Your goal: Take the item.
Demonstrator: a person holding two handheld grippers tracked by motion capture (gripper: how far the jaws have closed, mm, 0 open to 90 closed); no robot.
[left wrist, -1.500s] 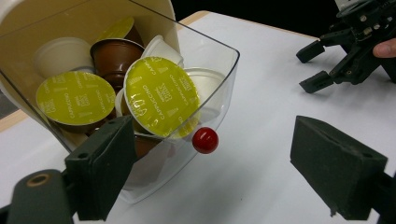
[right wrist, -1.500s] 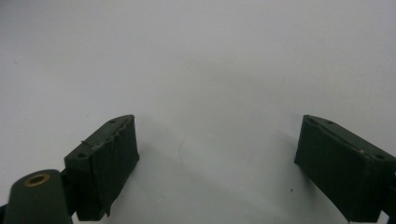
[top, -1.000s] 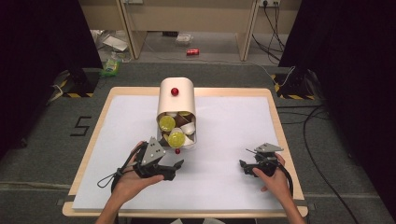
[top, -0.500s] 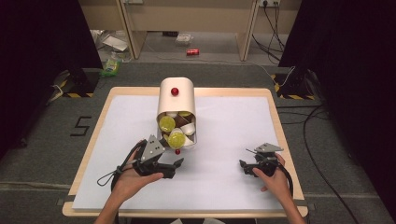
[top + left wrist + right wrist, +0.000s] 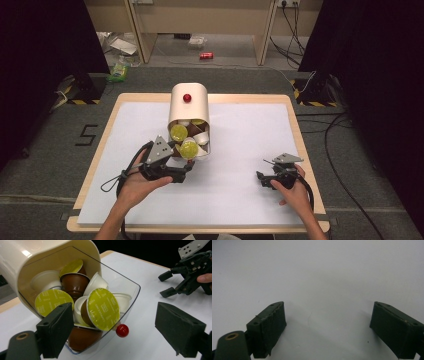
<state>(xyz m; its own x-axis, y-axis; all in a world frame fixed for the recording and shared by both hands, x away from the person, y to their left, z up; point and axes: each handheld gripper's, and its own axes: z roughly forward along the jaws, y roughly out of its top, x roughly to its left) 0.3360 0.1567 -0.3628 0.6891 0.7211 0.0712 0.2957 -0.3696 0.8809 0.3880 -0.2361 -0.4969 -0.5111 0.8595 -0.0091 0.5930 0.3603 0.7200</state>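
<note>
Landmark: tipped capsule container (image 5: 189, 117).
Left claw (image 5: 189, 169): released, at container mouth.
Right claw (image 5: 262, 179): released, well apart on counter (image 5: 250, 130).
Risk: bumping capsules (image 5: 103, 308) could spill them.

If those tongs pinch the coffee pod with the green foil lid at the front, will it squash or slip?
The green-lidded brown coffee capsule looks like rigid plastic, so it probably holds shape; its thin foil lid may dent. Its tapered sides could slip. Leaning on the white pods, its removal may shift them inside the tipped cream container.

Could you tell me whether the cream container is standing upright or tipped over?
Tipped over. The container lies on its side on the table, its open mouth toward the left gripper, with capsules spilling forward.
</note>
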